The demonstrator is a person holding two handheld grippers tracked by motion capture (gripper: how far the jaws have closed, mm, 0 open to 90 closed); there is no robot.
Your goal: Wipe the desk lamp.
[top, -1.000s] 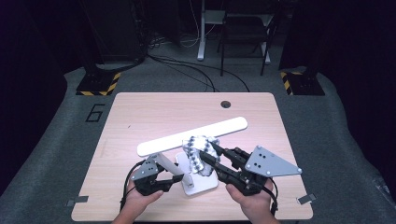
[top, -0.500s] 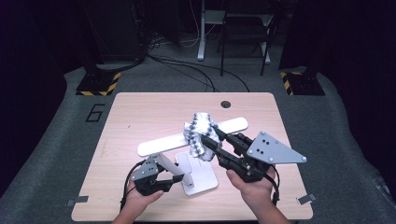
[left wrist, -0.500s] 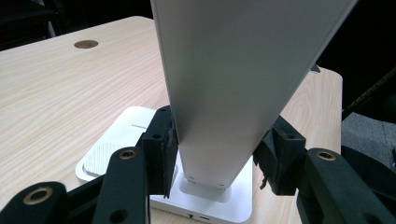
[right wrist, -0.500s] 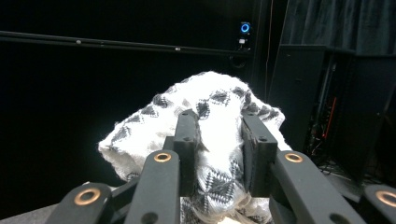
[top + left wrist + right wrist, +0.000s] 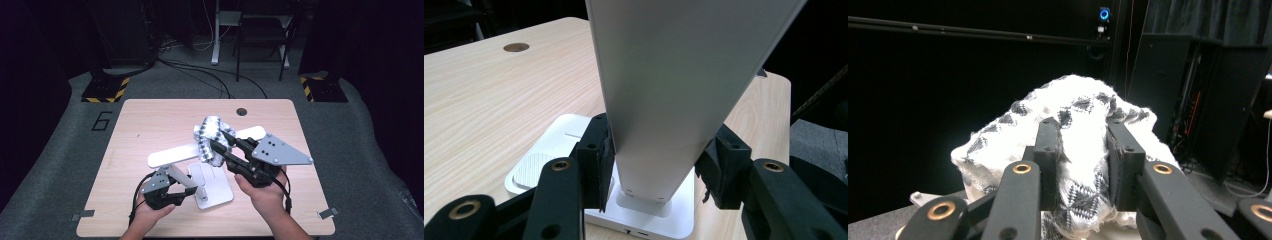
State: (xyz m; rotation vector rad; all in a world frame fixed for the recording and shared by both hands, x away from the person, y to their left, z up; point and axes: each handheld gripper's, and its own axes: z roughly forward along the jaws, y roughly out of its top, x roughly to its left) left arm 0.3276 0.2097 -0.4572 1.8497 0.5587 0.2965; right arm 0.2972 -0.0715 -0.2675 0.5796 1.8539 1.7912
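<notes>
The right gripper (image 5: 1083, 165) has its black jaws clenched on a bunched cloth (image 5: 1073, 120), a soft white knit with a grey-black diamond pattern that bulges out above and beside the jaws. In the high view this gripper (image 5: 217, 145) holds the cloth (image 5: 212, 131) in the air above the long white lamp head (image 5: 172, 155), a flat narrow bar with rounded ends that runs slantwise over the surface. A grey three-cornered plate with small holes sits on top of the gripper.

The left gripper (image 5: 656, 170) has its jaws grasping the lamp's upright arm (image 5: 674, 90), a smooth, flat, silver-white slab, low down where it meets the base (image 5: 549, 165). The base is a square white block with rounded corners and a ribbed oval pad on top. In the high view the left gripper (image 5: 187, 192) lies near the front edge of the surface (image 5: 150, 120), which is pale wood-grain board with a round cable hole near its far edge.

Against the earlier pictures, the right gripper and cloth have risen and moved away from the person, from just over the base to over the lamp head; the left gripper has stayed put.

A large "6" is marked on the grey floor (image 5: 65, 140) left of the surface.
</notes>
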